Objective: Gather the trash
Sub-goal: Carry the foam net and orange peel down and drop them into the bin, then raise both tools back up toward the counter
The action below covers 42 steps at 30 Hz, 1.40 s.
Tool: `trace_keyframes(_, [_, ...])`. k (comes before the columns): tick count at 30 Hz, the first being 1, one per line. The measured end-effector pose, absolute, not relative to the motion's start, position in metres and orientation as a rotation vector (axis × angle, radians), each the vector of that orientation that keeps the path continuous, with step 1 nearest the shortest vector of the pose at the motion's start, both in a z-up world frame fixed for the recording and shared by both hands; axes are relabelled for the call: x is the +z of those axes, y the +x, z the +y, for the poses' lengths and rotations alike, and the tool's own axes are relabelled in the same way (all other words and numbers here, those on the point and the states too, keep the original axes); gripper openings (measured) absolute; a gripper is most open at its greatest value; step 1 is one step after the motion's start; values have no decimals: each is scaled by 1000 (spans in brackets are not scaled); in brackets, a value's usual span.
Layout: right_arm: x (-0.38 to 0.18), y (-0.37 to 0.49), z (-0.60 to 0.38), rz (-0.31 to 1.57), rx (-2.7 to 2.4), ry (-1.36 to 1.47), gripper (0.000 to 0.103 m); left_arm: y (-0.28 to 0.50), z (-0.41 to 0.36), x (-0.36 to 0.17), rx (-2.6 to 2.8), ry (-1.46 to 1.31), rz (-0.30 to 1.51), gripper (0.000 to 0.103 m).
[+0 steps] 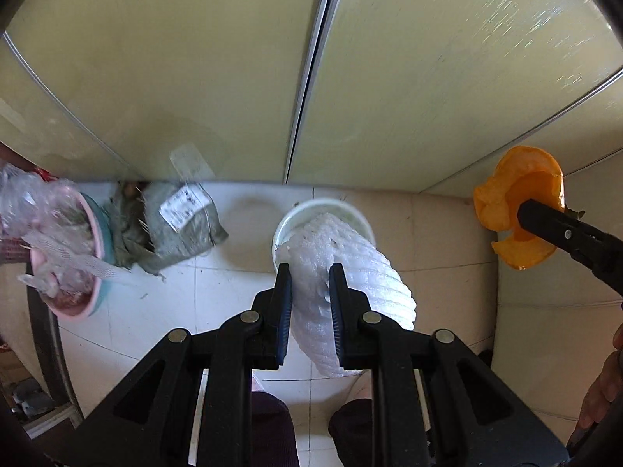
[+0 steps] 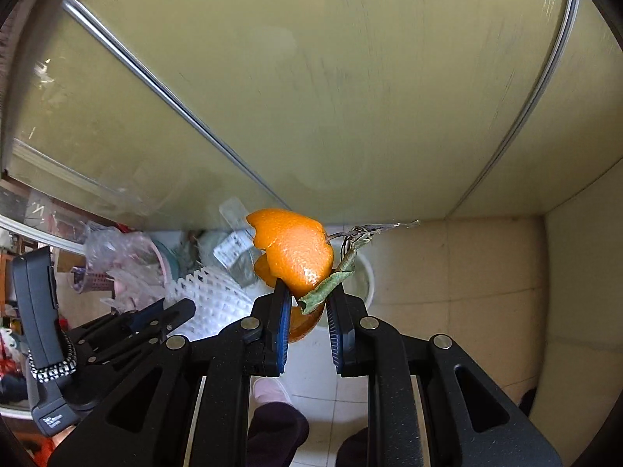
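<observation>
Two pieces of trash are held up, one in each gripper. The left gripper (image 1: pixel 310 272) has its jaws clamped on a white foam fruit net (image 1: pixel 350 272), a soft, ribbed sleeve with a diamond mesh, bulging out to the right of the pads at the centre of the left wrist view. The right gripper (image 2: pixel 308 288) has its jaws clamped on an orange peel (image 2: pixel 292 253), a curled, dimpled, glossy shell with a dry twig and one withered green leaf (image 2: pixel 325 288) on it; it sits at the centre of the right wrist view and at the right edge of the left one.

One white round bin (image 1: pixel 282 229) stands on the pale tiled floor (image 1: pixel 194 311), directly behind the foam net in the left view. One grey crumpled bag (image 1: pixel 183 225) with a white printed label lies left of it, against yellowish sliding doors (image 1: pixel 194 58) with metal frames. One pink basin with a blue rim (image 1: pixel 83 303), at the left of the frame, is stuffed with clear crinkled plastic and one more strip of white netting. Two dark trouser legs (image 1: pixel 272 424) show at the bottom.
</observation>
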State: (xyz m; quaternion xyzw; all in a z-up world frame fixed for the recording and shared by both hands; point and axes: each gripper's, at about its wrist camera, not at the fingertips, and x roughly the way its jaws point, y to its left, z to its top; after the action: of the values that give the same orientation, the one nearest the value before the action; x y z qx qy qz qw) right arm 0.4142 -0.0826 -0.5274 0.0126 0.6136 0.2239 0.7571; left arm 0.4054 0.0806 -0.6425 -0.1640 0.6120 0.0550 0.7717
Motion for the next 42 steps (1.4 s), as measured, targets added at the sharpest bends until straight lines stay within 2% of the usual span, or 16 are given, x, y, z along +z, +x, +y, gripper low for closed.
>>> trace_keyframes(5, [-568, 414, -68, 1347, 500, 22, 16, 414, 85, -696, 100, -378, 1361, 18])
trace_keyframes(10, [-582, 417, -60, 1335, 528, 38, 20, 422, 78, -709, 60, -358, 1327, 20])
trace_keyframes(11, [-583, 417, -59, 1334, 537, 39, 21, 423, 76, -709, 58, -348, 1320, 29])
trace_keyframes(12, [-584, 416, -58, 1340, 544, 42, 25, 424, 74, -710, 62, -327, 1323, 42])
trace_keyframes(13, [-584, 416, -58, 1348, 546, 51, 33, 425, 73, -713, 71, -314, 1325, 48])
trace_keyframes(14, [-587, 418, -65, 1353, 547, 56, 37, 424, 73, -714, 79, -308, 1324, 52])
trace_keyframes(15, [-586, 418, -65, 1358, 545, 57, 42, 423, 73, -715, 76, -310, 1329, 52])
trace_keyframes(22, [-569, 416, -80, 1368, 522, 34, 42, 418, 76, -696, 77, -322, 1351, 52])
trace_keyframes(31, [-491, 411, -80, 1330, 501, 10, 42, 413, 82, -588, 78, -304, 1277, 52])
trace_keyframes(42, [-308, 400, -76, 1170, 487, -21, 42, 407, 97, -381, 44, -238, 1108, 52])
